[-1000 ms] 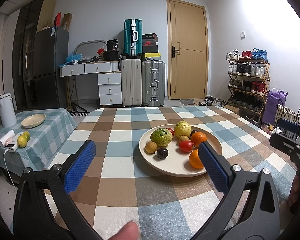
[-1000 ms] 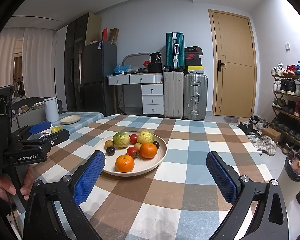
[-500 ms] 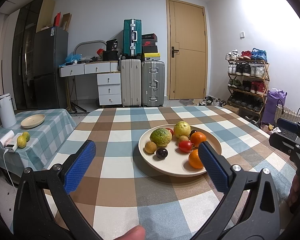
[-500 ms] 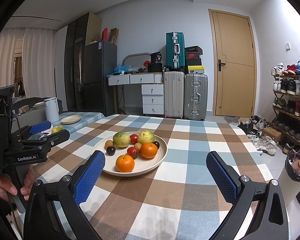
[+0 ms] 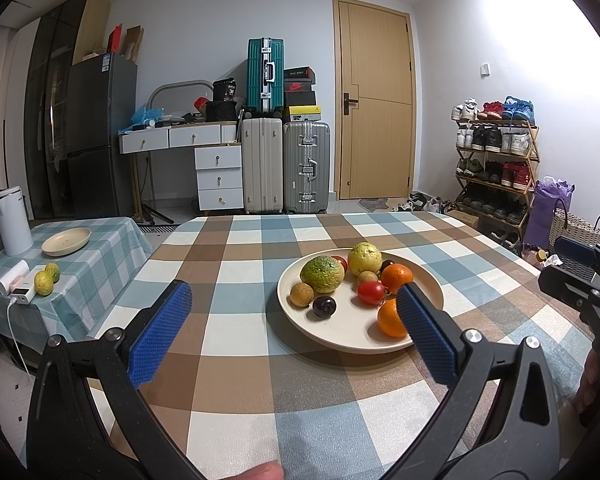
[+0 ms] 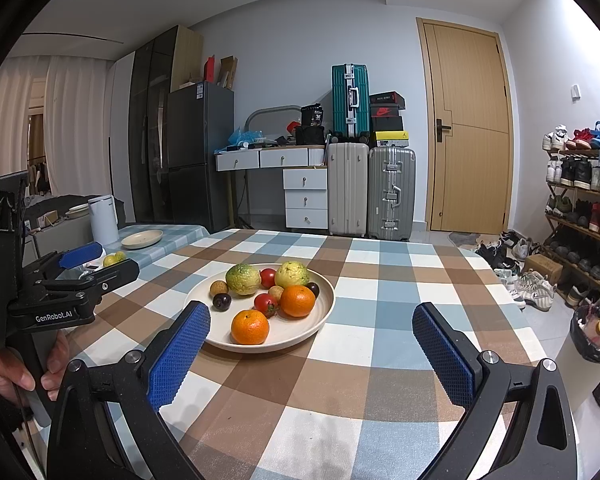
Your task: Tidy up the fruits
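Now your fruit sits heaped on the cream plate [image 5: 296, 322], near the middle of the checked table [image 5: 236, 364].

On that plate you have a rough green fruit [image 5: 323, 274] and a yellow-green one [image 5: 364, 258] at the back, two oranges [image 6: 250, 326] nearest you, two tomatoes [image 6: 265, 303], a dark plum [image 5: 324, 306] and small tan fruits. All are roundish, so none has a clear long axis or heading. Your left gripper [image 5: 292, 316] and right gripper [image 6: 310, 334] both hang short of the plate, fingers spread wide, holding nothing.
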The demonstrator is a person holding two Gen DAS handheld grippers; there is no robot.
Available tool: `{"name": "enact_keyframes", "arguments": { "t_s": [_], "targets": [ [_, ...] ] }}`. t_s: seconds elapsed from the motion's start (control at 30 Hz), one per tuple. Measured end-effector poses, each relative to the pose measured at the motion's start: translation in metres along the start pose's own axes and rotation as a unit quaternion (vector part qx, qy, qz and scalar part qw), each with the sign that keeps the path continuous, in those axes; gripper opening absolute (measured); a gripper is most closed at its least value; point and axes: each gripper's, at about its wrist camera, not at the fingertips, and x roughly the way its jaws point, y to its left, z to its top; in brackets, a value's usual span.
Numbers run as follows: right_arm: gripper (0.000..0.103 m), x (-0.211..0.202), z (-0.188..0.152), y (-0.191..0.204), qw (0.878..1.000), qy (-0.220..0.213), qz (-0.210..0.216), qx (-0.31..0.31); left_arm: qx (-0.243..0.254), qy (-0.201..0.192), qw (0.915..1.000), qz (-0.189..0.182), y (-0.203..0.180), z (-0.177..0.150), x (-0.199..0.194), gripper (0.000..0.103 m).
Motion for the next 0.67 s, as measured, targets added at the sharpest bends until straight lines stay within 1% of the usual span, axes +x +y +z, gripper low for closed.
{"name": "enact_keyframes", "arguments": {
  "t_s": [0.67],
  "targets": [
    [0.103, 0.0003, -0.0001, -0.0001, 1.0, 0.0, 0.0, 0.0, -0.001, 0.001, 1.0, -0.007, -0.0013, 0.0025, -0.0031, 0.102]
  ]
}}
